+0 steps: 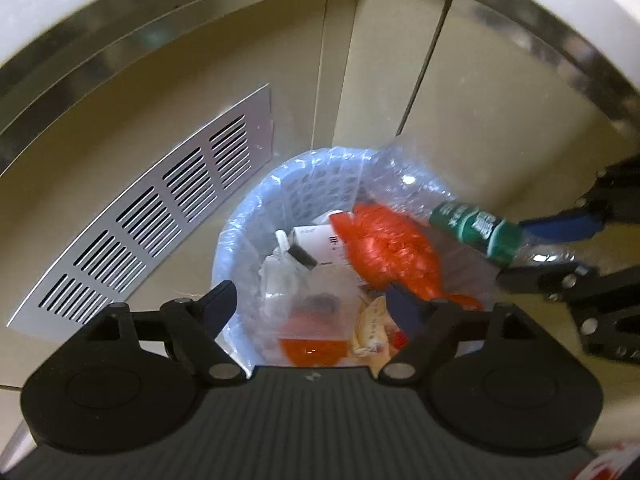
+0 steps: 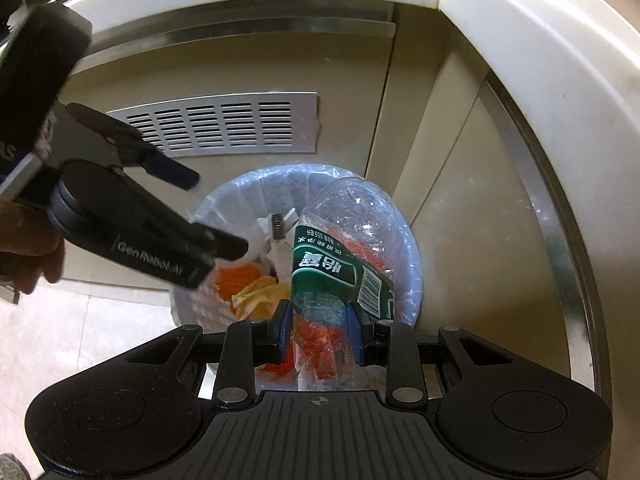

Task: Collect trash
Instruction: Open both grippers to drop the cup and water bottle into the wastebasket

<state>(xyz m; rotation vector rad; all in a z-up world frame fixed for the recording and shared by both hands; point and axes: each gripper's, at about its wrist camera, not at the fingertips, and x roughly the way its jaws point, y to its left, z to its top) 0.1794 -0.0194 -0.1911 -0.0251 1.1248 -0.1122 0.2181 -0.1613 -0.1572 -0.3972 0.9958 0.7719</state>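
A clear crushed plastic bottle [image 2: 340, 264] with a green label sticks out over the bin, and my right gripper [image 2: 320, 328] is shut on its lower part. The left wrist view shows that bottle [image 1: 476, 228] and the right gripper [image 1: 548, 250] coming in from the right. A pale bin [image 1: 224, 248] lined with a clear bag holds an orange-red bag [image 1: 384, 248], a white box [image 1: 320, 240] and a yellow wrapper [image 1: 372, 328]. My left gripper [image 1: 312, 304] hangs open above the bin with nothing between its pads. It also shows as the left gripper [image 2: 208, 210] beside the bin [image 2: 416, 264].
The bin stands in a corner of beige cabinet panels. A metal vent grille [image 1: 152, 232] is set in the panel to its left. A white counter edge [image 2: 540, 40] with a metal strip overhangs above. A hand [image 2: 24, 248] holds the left gripper's handle.
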